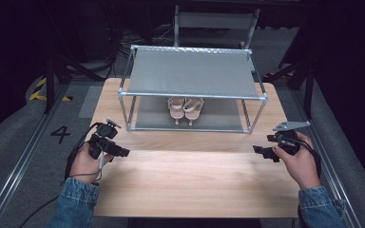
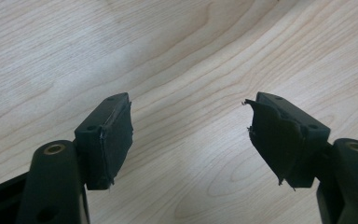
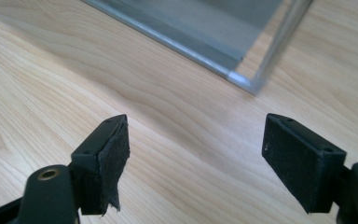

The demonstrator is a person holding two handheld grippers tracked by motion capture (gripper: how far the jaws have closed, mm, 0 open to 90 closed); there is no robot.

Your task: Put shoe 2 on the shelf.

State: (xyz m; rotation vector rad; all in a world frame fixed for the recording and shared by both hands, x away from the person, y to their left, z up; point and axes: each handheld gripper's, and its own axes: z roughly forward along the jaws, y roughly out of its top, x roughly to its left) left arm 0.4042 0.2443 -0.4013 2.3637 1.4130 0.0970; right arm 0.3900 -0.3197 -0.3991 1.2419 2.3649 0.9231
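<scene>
A grey metal two-tier shoe rack (image 1: pixel 192 96) stands at the back of the wooden table (image 1: pixel 195 180). On its lower shelf sits a pair of pale pink heeled sandals (image 1: pixel 185 109), side by side. My left gripper (image 1: pixel 123 152) is near the table's left edge, in front of the rack's left corner, and is open. In the left gripper view my left gripper (image 2: pixel 189 126) has only bare wood between its pads. My right gripper (image 1: pixel 259 151) is held at the right side and points inward, open. The right gripper view shows my right gripper (image 3: pixel 196 144) empty, with the rack's lower front corner (image 3: pixel 242 79) ahead.
The rack's top shelf (image 1: pixel 190 71) carries nothing. A grey chair (image 1: pixel 216 21) stands behind the table. Dark stands and cables lie on the floor at the left, by a painted number 4 (image 1: pixel 60 134). A metal rail (image 1: pixel 335 180) runs along the table's right side.
</scene>
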